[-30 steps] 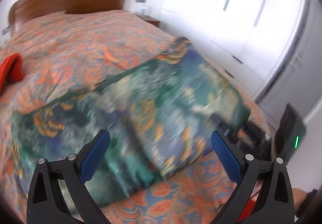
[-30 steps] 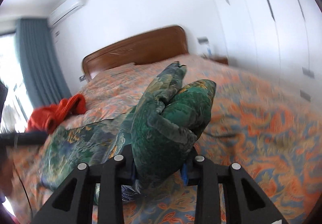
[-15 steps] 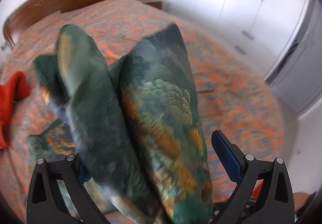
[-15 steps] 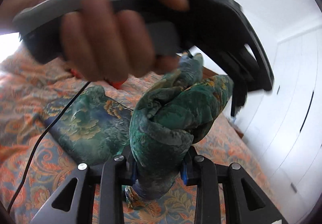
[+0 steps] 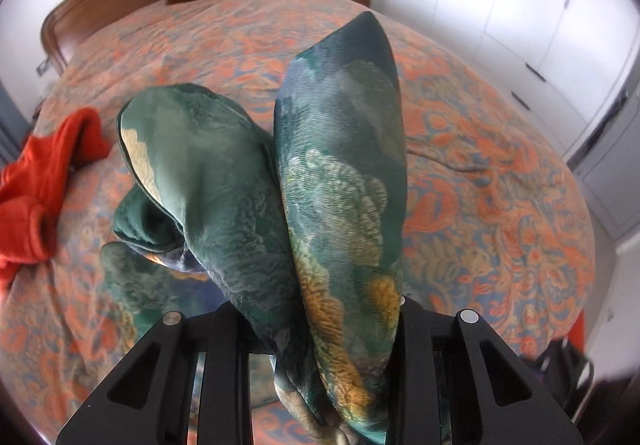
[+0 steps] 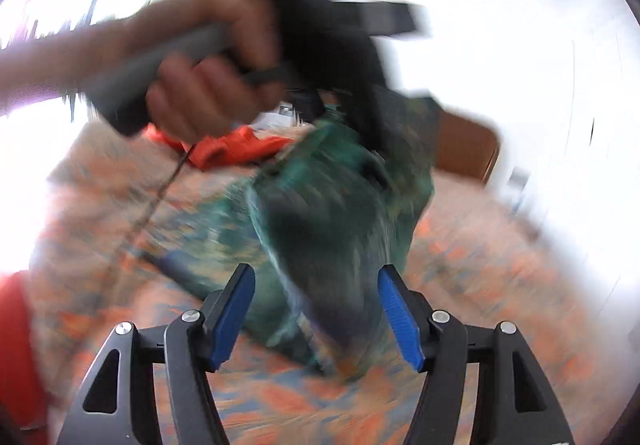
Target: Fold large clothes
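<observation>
Left gripper (image 5: 320, 329) is closing, clamped on the green garment (image 5: 340, 173) bunched at twelve o'clock above the bed (image 5: 500, 173). Right gripper (image 6: 316, 317) is opening, pads off the cloth.

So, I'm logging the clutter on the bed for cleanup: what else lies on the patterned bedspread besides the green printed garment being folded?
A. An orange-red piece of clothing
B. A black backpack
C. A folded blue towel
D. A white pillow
A: an orange-red piece of clothing lies crumpled on the bedspread to the left of the green printed garment in the left wrist view; no pillow, backpack or towel shows on the bed.
</observation>
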A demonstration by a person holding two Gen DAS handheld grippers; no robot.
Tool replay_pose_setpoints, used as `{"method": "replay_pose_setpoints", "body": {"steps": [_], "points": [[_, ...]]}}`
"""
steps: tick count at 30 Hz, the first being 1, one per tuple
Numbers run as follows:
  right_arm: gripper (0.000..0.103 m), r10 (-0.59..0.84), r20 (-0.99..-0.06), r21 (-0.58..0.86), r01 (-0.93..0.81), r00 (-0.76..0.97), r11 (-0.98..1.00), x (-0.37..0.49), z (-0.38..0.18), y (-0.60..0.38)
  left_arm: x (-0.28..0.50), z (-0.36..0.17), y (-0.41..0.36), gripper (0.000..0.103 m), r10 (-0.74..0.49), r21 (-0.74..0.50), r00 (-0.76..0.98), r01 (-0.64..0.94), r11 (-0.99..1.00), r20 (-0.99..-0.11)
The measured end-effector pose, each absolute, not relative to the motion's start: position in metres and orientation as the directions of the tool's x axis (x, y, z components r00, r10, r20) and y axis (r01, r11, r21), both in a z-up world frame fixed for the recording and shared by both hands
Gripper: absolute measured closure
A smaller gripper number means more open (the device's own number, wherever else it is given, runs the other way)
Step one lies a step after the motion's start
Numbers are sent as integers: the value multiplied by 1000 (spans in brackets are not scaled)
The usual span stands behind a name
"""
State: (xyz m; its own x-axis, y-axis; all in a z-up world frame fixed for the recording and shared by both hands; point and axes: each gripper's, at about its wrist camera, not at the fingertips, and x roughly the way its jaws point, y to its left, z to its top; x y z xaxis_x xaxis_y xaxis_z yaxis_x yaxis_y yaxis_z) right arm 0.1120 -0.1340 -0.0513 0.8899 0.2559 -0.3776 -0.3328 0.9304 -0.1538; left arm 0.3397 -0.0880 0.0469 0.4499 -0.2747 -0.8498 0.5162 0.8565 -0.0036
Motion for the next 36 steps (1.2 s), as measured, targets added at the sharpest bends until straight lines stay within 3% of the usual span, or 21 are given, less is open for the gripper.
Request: {"method": "replay_pose_setpoints", "body": {"steps": [3, 5, 7, 14, 19, 22, 27, 33, 36], "points": [[38, 269, -425, -1, -298, 864, 955, 123, -52, -160, 350, 42, -60, 75, -253, 10, 472, 486, 874, -845], [58, 247, -452, 27, -264, 857, 964, 136, -53, -170, 355, 33, -44, 75, -232, 15, 476, 460, 888, -848], [65, 236, -479, 42, -247, 846, 968, 151, -51, -173, 361, 20, -21, 75, -213, 7, 469, 423, 906, -857], [66, 283, -517, 8, -326, 808, 945, 202, -47, -126, 376, -21, 44, 75, -176, -50, 441, 284, 958, -880], [66, 288, -631, 3, -369, 721, 929, 262, -97, -81, 392, -56, 87, 73, -183, -105, 421, 201, 974, -889], [64, 249, -694, -41, -382, 676, 923, 279, -131, -58, 403, -84, 105, 66, -205, -154, 394, 156, 976, -896], [63, 157, -710, -138, -354, 687, 925, 292, -164, -39, 411, -122, 114, 56, -210, -167, 416, 137, 976, -885], [62, 126, -725, -190, -373, 677, 908, 296, -170, -31, 405, -135, 128, 53, -267, -239, 432, 118, 964, -862], [62, 161, -775, -136, -410, 612, 902, 302, -150, -33, 401, -136, 129, 53, -271, -241, 441, 125, 963, -856]]}}
